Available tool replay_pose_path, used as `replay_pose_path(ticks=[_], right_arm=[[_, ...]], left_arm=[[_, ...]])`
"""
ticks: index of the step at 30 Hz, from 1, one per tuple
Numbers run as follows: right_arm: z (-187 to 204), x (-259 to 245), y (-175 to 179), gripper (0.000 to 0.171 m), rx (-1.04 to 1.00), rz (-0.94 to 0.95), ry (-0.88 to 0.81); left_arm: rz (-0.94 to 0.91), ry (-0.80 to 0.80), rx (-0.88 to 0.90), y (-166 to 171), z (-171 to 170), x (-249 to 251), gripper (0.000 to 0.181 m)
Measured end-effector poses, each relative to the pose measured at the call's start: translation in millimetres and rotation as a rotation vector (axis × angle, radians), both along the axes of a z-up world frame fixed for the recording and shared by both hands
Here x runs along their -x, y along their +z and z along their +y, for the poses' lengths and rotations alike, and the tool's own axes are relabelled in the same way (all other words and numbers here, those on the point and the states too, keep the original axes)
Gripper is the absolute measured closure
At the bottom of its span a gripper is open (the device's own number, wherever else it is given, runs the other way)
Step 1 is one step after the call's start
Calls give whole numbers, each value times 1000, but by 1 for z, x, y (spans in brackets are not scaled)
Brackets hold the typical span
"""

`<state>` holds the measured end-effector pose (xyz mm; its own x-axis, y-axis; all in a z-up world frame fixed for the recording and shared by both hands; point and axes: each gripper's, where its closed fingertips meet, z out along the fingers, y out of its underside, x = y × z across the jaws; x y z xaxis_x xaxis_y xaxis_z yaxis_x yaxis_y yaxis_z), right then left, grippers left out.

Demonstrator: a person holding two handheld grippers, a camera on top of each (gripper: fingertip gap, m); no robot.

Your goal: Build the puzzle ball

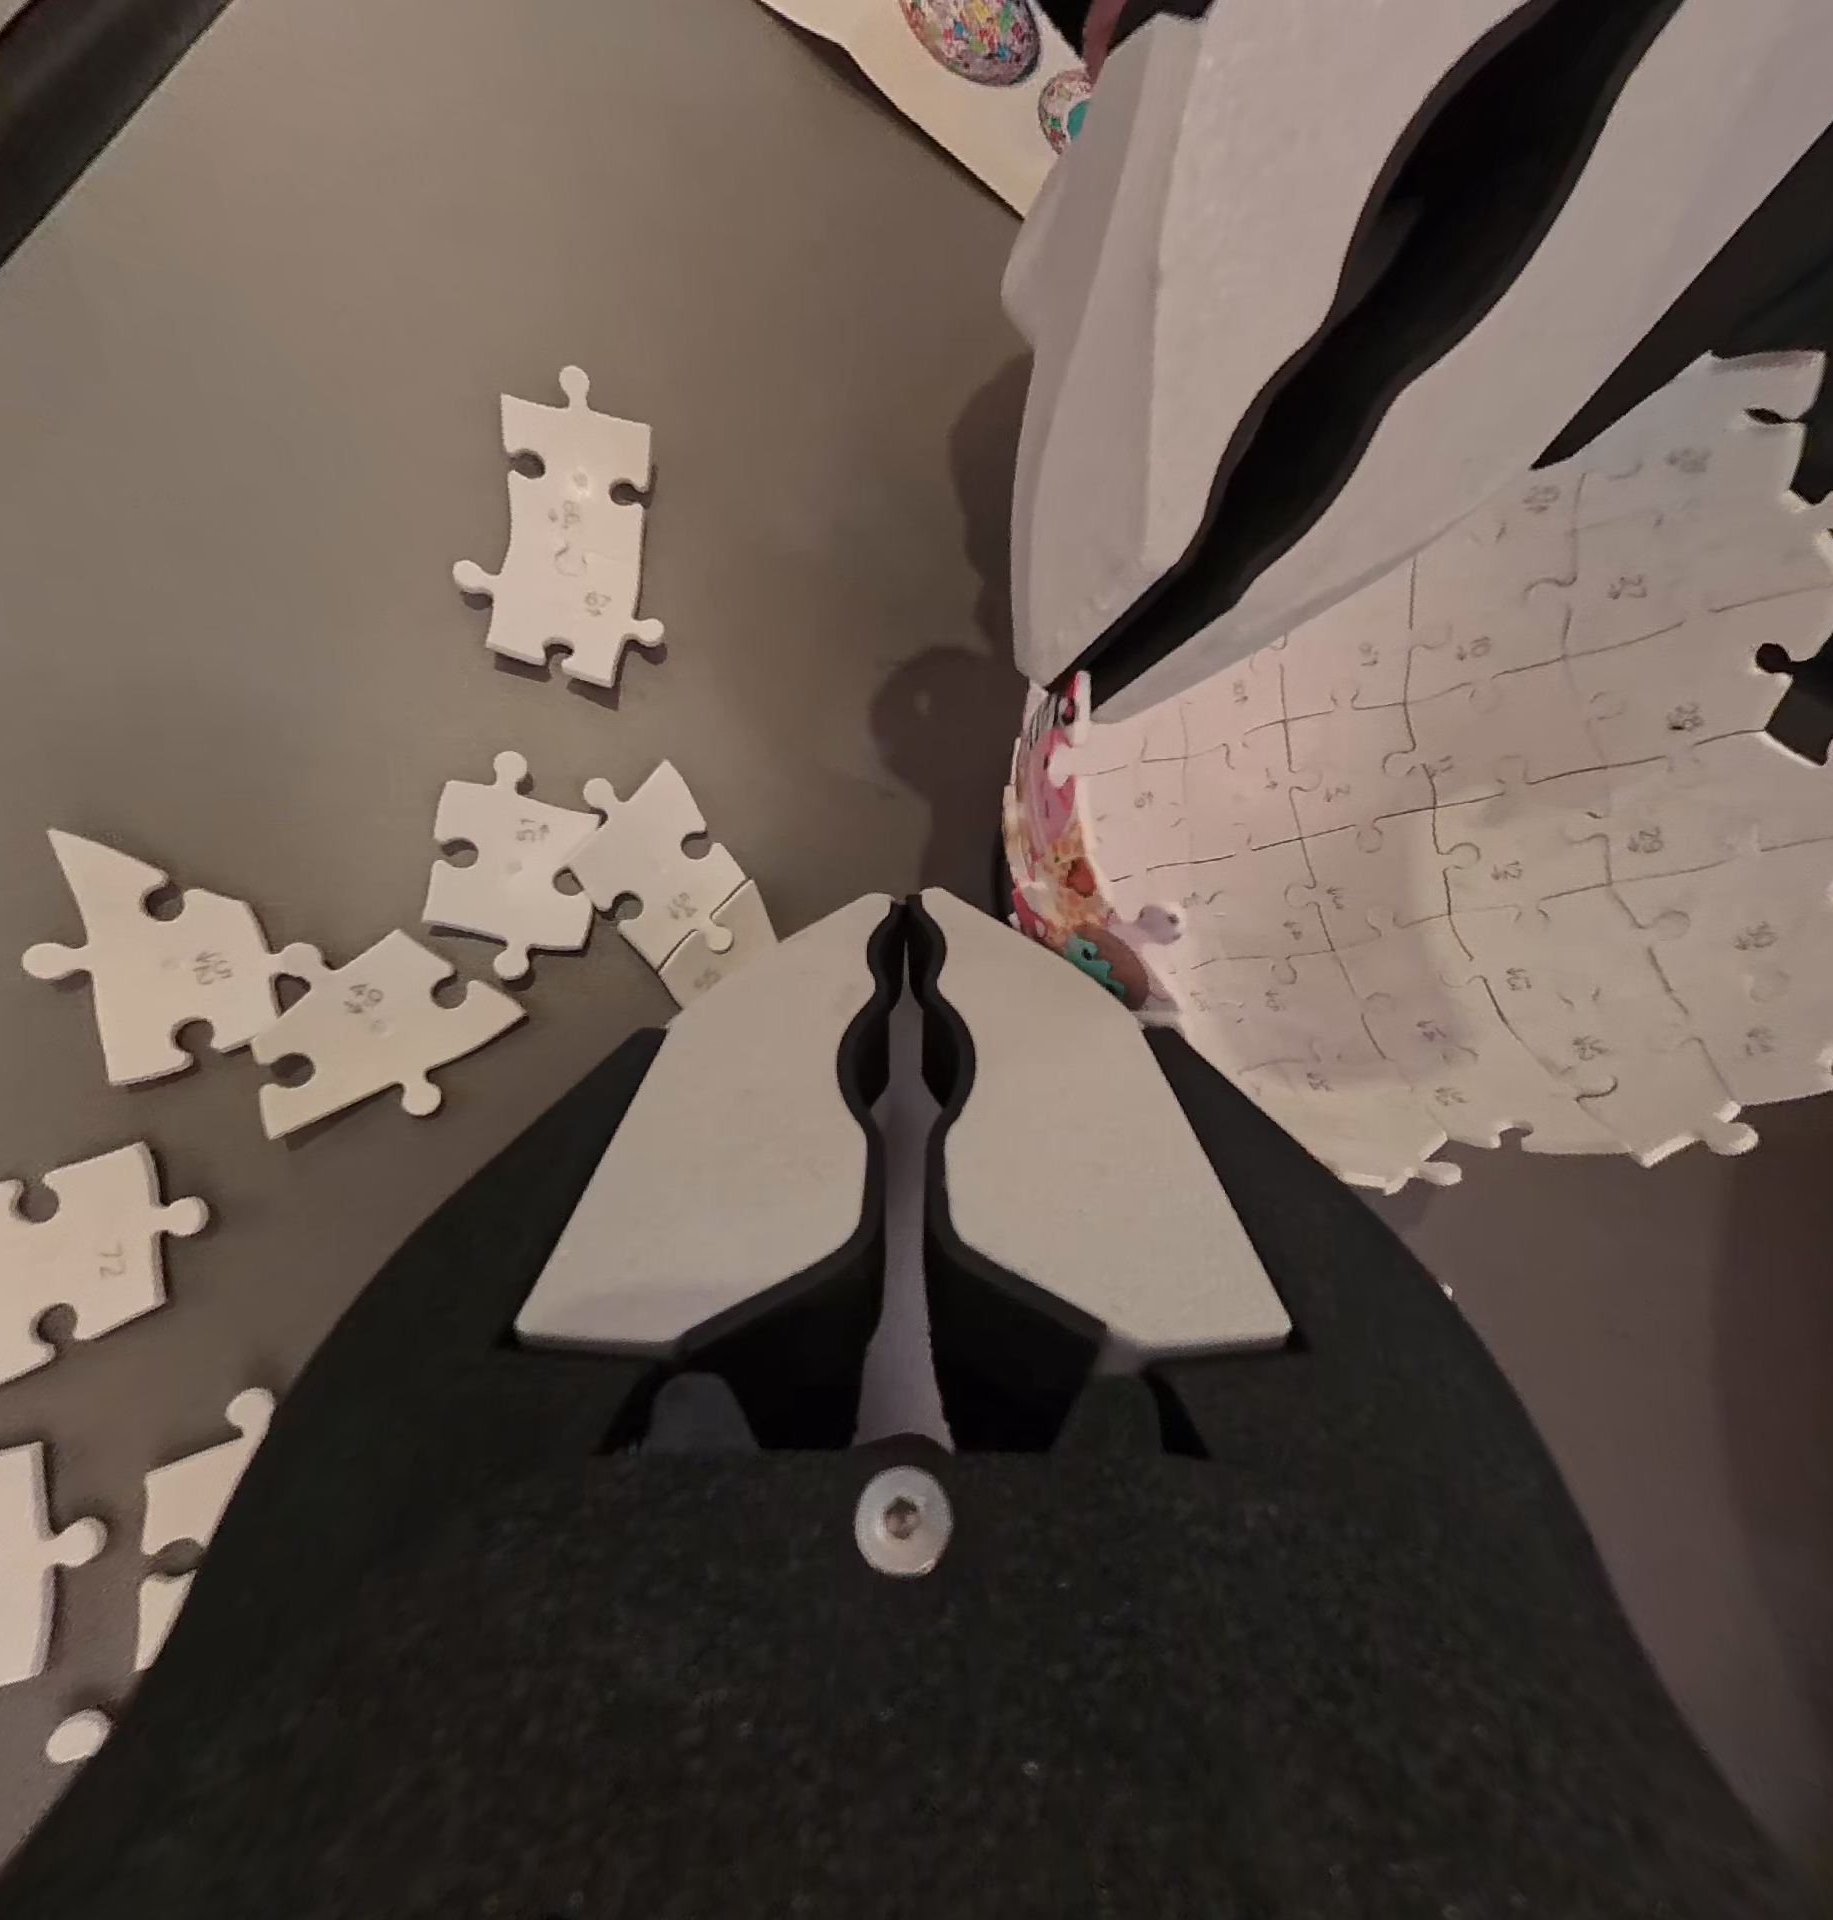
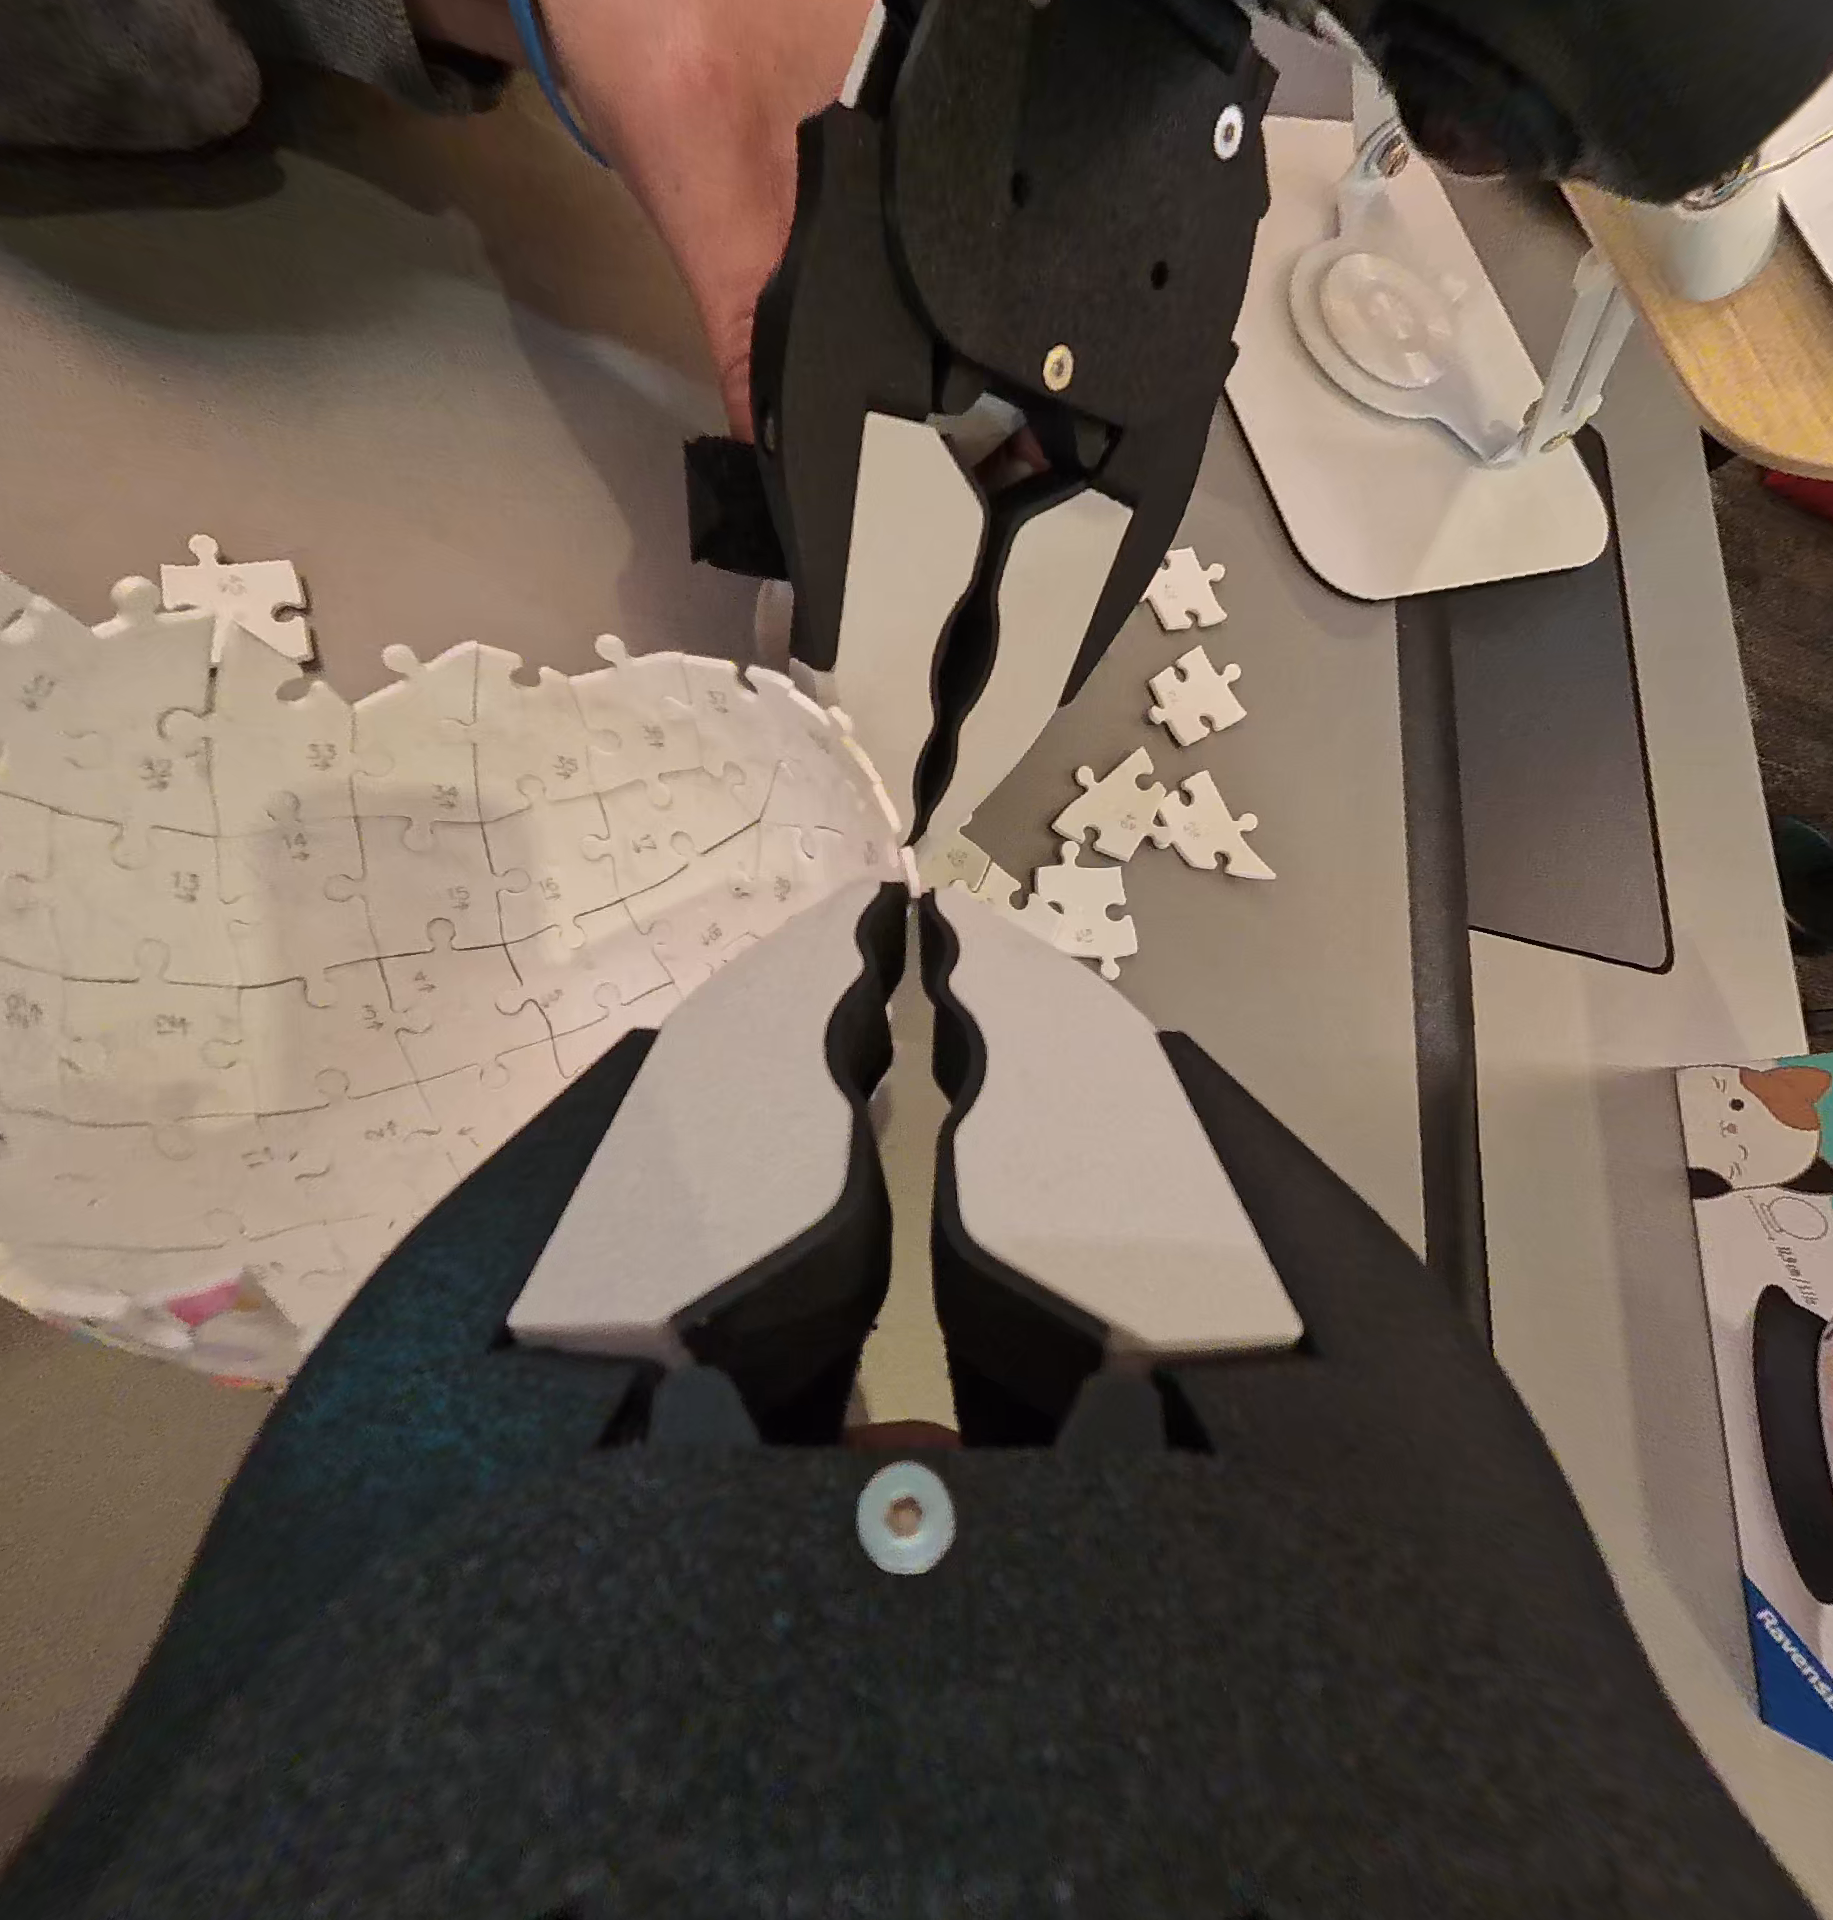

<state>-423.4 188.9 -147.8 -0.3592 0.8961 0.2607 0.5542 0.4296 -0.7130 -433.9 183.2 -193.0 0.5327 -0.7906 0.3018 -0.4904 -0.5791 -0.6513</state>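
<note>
Sideways, the half-built puzzle ball (image 2: pixel 268 935) opens its hollow toward both cameras.

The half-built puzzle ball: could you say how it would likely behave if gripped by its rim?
The half-built puzzle ball is a thin open shell of interlocked pieces, so it probably flexes and could pop apart. Its rounded underside may rock on the table.
</note>
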Motion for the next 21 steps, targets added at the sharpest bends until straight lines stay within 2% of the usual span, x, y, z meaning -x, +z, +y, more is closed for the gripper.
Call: replay_pose_path(ticks=[21], right_arm=[[0,3,3,168,-175,98,74]], left_arm=[[-86,20,79,-8,4,-6,181]])
